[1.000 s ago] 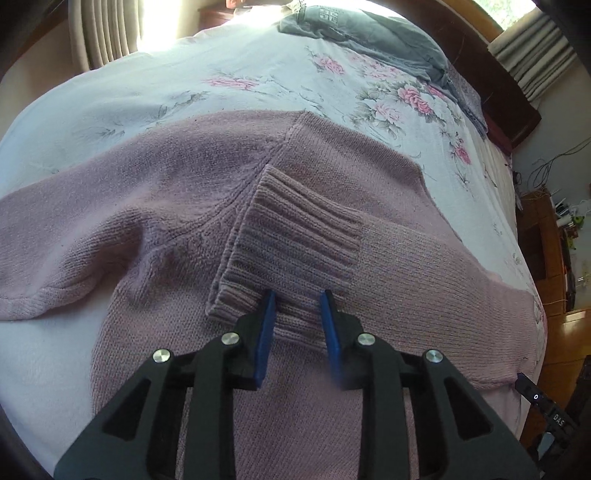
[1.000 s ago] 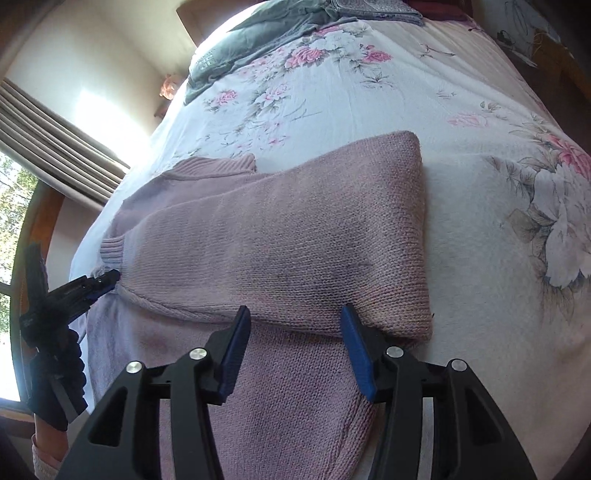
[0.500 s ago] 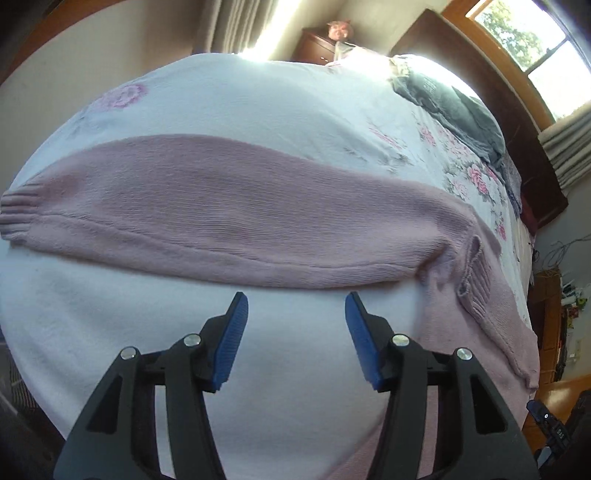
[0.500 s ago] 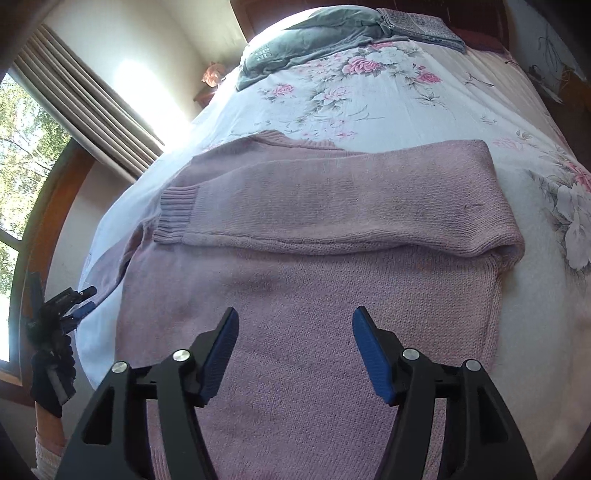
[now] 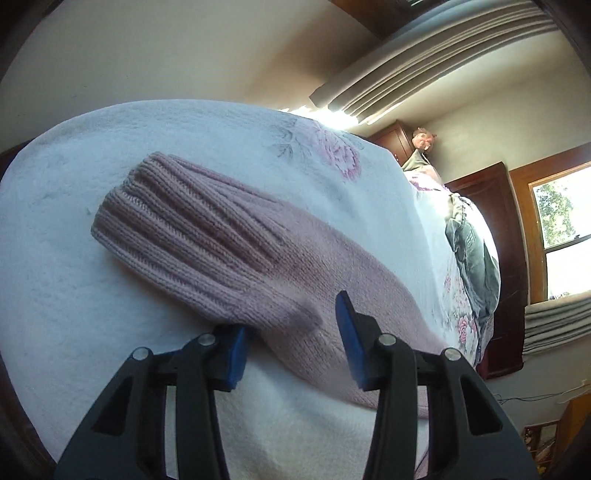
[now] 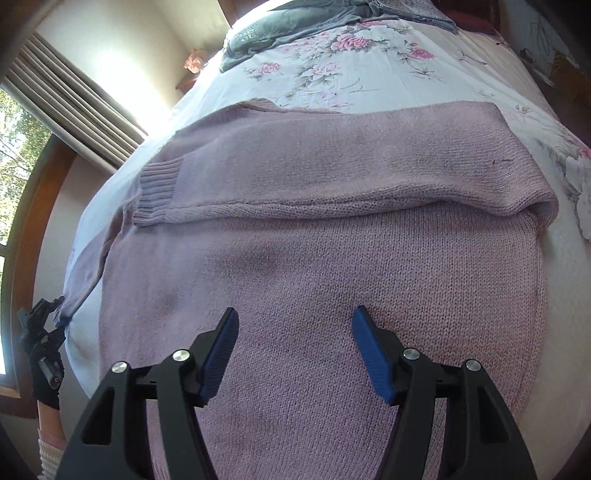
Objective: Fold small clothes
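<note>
bare white bedspread [image 5: 74, 295] open at 9 o'clock of the left gripper [image 5: 291, 343], sweater sleeve [image 5: 207, 236] lying between its spread jaws at 12, grey clothes [image 6: 291, 22] far off at 12 of the right gripper [image 6: 295, 354]

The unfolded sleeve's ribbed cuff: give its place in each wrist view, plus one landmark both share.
Left wrist: the ribbed cuff fills the centre-left, lying on the white bedspread just ahead of the open left gripper.
Right wrist: the same cuff is small at the left edge, beside the left gripper.
Shared landmark: the grey garment at the bed's far end.
</note>
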{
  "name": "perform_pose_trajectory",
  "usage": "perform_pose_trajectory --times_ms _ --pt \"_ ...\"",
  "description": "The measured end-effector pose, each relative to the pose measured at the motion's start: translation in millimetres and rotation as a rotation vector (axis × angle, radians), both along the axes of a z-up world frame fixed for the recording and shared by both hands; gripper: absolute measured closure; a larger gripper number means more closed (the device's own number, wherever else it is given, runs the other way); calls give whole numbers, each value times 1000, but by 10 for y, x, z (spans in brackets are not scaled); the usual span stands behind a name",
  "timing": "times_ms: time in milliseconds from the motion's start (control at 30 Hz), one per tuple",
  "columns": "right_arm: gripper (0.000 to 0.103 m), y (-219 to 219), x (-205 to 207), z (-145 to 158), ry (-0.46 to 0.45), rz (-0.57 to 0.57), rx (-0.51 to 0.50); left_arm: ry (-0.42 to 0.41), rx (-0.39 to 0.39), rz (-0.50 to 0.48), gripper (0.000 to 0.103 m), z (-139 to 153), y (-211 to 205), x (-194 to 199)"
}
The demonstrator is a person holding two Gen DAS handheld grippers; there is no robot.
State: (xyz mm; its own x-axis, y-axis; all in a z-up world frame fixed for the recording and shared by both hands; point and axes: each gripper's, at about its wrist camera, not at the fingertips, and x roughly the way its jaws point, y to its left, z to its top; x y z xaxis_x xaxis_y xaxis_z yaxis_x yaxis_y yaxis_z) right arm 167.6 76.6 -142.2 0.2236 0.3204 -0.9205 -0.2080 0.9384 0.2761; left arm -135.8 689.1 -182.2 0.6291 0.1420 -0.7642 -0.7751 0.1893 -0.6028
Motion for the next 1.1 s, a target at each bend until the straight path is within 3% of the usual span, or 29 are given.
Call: perform_pose_trajectory --times_ms 133,267,500,733,933,1100 --pt "38 34 -17 -9 -8 -7 -20 6 69 20 73 78 59 30" --pt "38 45 -20 -30 -10 -18 -32 29 122 51 75 117 125 -52" --pt "34 71 -15 -63 -10 -22 -42 100 188 -23 90 164 96 -13" --pt "33 95 -22 -67 -16 -16 -49 120 194 -36 95 192 41 85" --pt "35 -26 -48 18 -13 -40 -5 26 265 -88 96 628 -199 254" --pt "35 -126 -88 123 -37 -42 9 -42 338 -216 96 1105 -637 705"
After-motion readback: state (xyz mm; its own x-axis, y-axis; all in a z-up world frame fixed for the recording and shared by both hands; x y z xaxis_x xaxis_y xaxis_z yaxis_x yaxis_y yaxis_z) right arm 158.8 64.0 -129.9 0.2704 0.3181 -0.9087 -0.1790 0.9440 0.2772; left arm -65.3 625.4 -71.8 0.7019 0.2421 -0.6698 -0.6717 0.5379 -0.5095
